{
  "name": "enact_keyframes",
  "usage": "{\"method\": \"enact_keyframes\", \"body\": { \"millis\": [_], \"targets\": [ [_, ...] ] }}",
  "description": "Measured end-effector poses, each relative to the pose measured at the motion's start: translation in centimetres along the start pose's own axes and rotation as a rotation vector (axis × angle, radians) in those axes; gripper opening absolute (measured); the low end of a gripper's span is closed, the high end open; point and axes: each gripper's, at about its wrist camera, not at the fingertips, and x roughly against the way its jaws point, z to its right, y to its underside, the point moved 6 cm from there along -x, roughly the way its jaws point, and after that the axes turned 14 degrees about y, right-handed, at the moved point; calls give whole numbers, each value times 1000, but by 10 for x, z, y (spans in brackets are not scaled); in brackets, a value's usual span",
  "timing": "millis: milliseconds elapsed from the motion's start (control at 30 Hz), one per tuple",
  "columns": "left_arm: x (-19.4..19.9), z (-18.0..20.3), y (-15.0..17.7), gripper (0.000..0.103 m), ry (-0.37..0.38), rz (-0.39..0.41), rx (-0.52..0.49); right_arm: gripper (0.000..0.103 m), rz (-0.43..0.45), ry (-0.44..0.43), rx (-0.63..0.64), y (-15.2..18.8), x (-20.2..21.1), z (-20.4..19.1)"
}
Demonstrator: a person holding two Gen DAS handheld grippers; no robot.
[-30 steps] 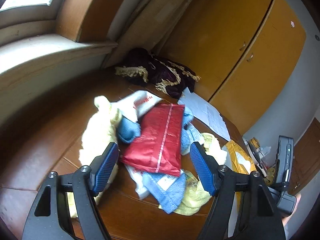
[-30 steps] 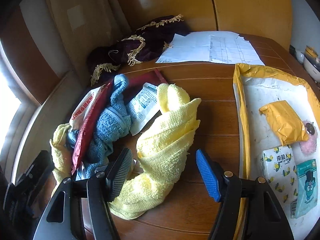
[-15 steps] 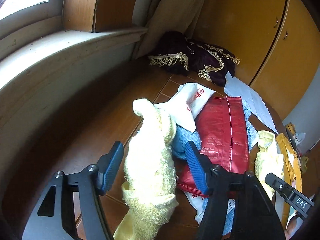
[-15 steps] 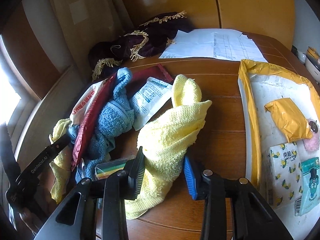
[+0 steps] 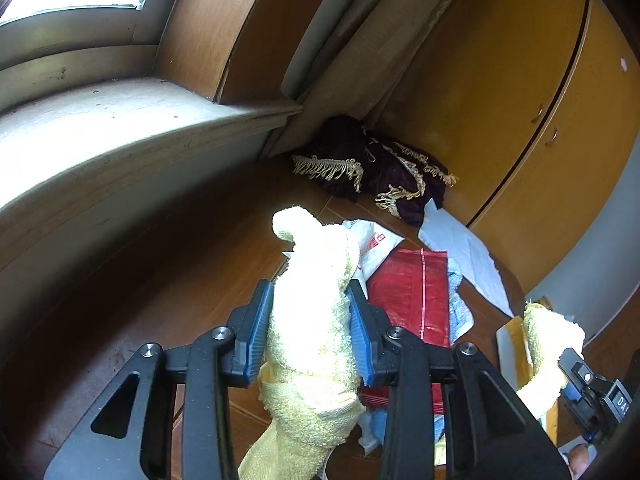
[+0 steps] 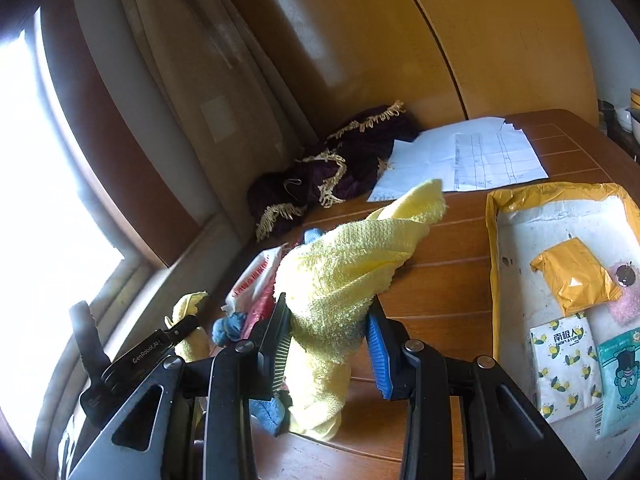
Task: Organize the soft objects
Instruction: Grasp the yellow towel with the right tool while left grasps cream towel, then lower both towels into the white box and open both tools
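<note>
My left gripper (image 5: 310,312) is shut on a pale yellow towel (image 5: 316,276), held up above the wooden table (image 5: 160,320); the towel's tail hangs below the jaws. My right gripper (image 6: 328,332) is shut on a brighter yellow towel (image 6: 348,264), lifted, with its end draped forward. Each view catches the other gripper with its towel: the right gripper (image 5: 568,360) at lower right, the left gripper (image 6: 180,328) at lower left. I cannot tell whether the two towels are joined. Beneath lie a red bag (image 5: 408,296), a white packet (image 5: 374,244) and a blue cloth (image 6: 232,328).
A dark purple fringed cloth (image 6: 332,172) lies in the back corner beside loose papers (image 6: 460,160). On the right an opened yellow mailer (image 6: 494,240) holds a yellow parcel (image 6: 572,276) and tissue packs (image 6: 564,364). Window sill (image 5: 120,140) left, cupboard doors (image 5: 500,80) behind.
Both grippers went from open around the towels to shut on them. Both towels have risen off the pile, and the views have tilted upward.
</note>
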Motion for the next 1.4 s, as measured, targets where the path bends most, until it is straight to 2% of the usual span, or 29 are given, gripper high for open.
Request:
{"method": "enact_keyframes", "body": {
  "millis": [100,167,300,467,600,833,1000,1067,1167,1267,1333,1400],
  "targets": [
    [11,6,-4,34,46,50,3,36,39,-69,-22,-4,15,3],
    [17,11,-1,33,106,55,49,36,55,-137,-28,-5,27,6],
    [26,45,13,33,215,18,82,36,100,-216,-25,-8,51,15],
    [35,115,27,33,370,-57,13,36,150,-255,-21,-11,79,29],
    [36,162,37,33,489,-119,-20,36,190,-242,-22,-14,101,49],
    [28,234,54,33,616,-200,-64,36,229,-154,-33,-24,135,100],
    [16,279,68,33,698,-256,-78,36,220,-8,38,-25,149,124],
    [7,288,79,33,718,-296,-64,36,192,40,68,-22,149,130],
    [-9,293,98,33,723,-337,-40,36,134,36,103,-13,143,136],
    [-36,285,117,33,638,-374,-70,36,82,77,141,-1,125,137],
    [-56,278,131,33,552,-430,-99,36,36,157,169,6,104,138],
    [-71,271,142,33,504,-484,-100,36,-16,216,178,13,82,143]
  ]
}}
